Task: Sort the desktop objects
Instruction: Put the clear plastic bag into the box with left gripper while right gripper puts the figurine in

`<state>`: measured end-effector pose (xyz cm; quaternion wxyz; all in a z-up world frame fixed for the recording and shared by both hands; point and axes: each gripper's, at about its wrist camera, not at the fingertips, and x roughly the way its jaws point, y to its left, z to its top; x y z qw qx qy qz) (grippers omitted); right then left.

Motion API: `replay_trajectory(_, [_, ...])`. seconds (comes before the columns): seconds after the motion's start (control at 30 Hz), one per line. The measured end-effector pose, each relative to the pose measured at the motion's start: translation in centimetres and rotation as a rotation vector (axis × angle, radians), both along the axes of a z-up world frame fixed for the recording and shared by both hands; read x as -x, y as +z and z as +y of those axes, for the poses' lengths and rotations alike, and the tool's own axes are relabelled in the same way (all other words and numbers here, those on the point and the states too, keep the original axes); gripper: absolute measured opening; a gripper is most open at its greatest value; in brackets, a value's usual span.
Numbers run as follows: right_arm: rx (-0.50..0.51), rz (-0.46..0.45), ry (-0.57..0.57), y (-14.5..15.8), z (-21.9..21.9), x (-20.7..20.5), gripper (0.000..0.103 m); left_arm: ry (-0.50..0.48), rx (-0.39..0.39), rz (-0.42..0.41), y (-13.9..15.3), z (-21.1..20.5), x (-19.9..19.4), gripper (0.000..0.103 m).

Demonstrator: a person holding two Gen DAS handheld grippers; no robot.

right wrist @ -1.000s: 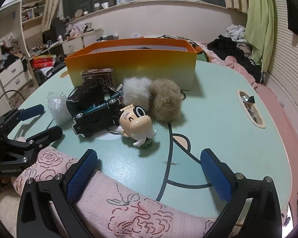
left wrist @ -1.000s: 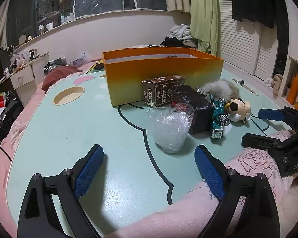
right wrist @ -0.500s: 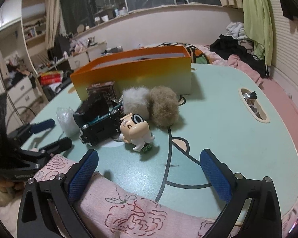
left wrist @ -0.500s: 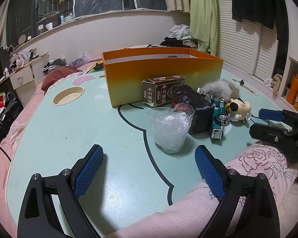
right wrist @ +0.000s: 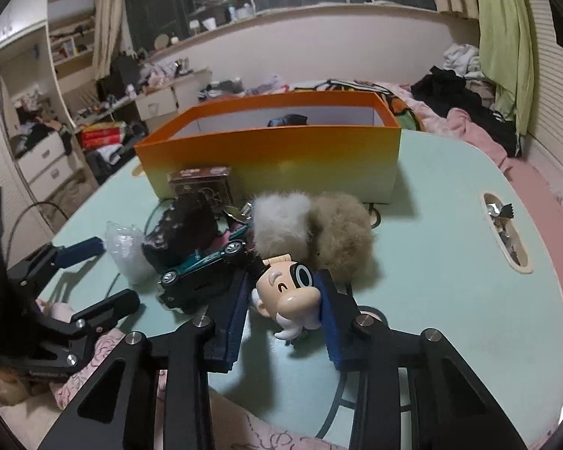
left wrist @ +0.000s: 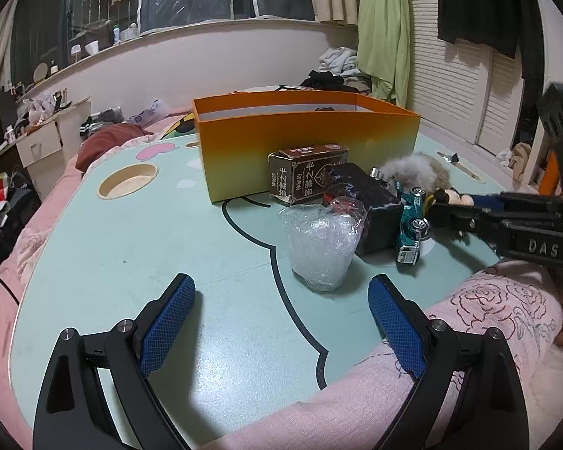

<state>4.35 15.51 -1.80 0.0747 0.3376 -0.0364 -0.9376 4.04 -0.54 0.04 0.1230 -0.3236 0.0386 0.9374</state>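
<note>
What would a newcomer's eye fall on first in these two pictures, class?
Probably the right gripper, its blue pads closed in on either side of the cartoon figurine near the front of the mint-green table. Behind it stands the bright orange box, open-topped, with two fluffy pom-poms and a teal toy car clustered in front. The left gripper hangs open and empty.

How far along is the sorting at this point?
Early. Done: one dark item already lies in the orange box. In hand: the right gripper has its pads either side of the cartoon figurine; a firm clamp can't be confirmed. Left: toy car, fur pom-poms, black packet, brown carton and plastic bag sit on the table. The left gripper is open, idle.
</note>
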Motion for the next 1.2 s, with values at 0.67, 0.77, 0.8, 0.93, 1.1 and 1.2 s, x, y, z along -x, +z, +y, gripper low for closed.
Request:
replay_trajectory(0.67, [0.087,0.222,-0.030,3.8,1.0,-2.6,0.035,-0.022,-0.071,0.030,4.4,-0.2,2.0,0.031])
replay_trajectory(0.77, [0.118,0.243,-0.026,6.2,1.2,-0.6,0.035,-0.008,-0.107,0.069,6.9,-0.2,3.2,0.031])
replay_trajectory(0.8, [0.114,0.250,-0.032,6.9,1.2,0.3,0.035,-0.006,-0.115,0.087,7.8,-0.1,3.8,0.031])
replay_trajectory(0.93, [0.125,0.241,-0.055,9.4,1.0,5.6,0.035,0.023,-0.142,0.118,10.8,0.5,7.9,0.031])
replay_trajectory(1.1, [0.073,0.117,-0.072,8.3,0.0,12.3,0.037,0.095,-0.166,0.006,9.7,0.5,14.2,0.059])
replay_trajectory(1.2, [0.059,-0.017,-0.114,5.2,0.2,14.0,0.054,0.155,-0.166,-0.117,6.5,-0.1,16.6,0.076])
